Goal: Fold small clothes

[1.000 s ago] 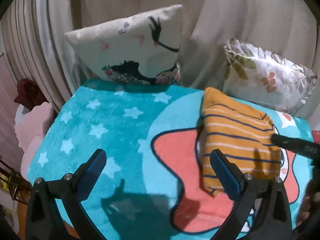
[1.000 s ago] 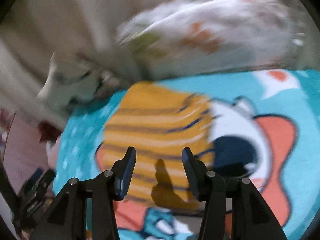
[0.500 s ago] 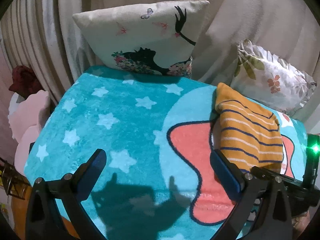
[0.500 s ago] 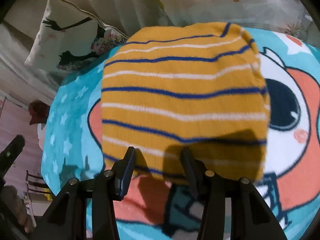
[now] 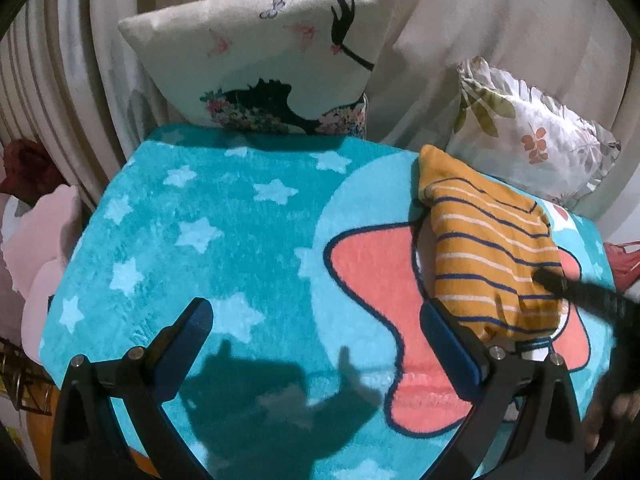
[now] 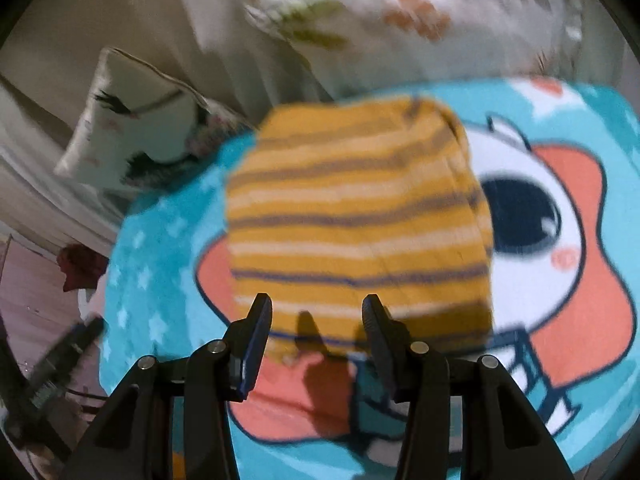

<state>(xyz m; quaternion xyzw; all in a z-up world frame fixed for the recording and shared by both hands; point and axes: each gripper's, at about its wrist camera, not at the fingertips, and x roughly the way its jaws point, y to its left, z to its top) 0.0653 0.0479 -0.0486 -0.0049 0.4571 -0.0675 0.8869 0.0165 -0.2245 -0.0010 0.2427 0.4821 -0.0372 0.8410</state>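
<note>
A folded mustard-yellow garment with blue and white stripes lies on the turquoise cartoon blanket, at the right in the left wrist view and in the middle of the right wrist view. My left gripper is wide open and empty above the blanket, left of the garment. My right gripper is open and empty, just above the garment's near edge. It shows in the left wrist view as a dark blurred finger over the garment.
A cream pillow with a lash print and a leaf-print pillow stand at the blanket's far edge against a beige curtain. A pink cushion sits off the left edge. The right wrist view is blurred.
My right gripper has pulled back and up from the garment, so the garment looks smaller and blurred. My left gripper has shifted a little. The garment has stayed in place.
</note>
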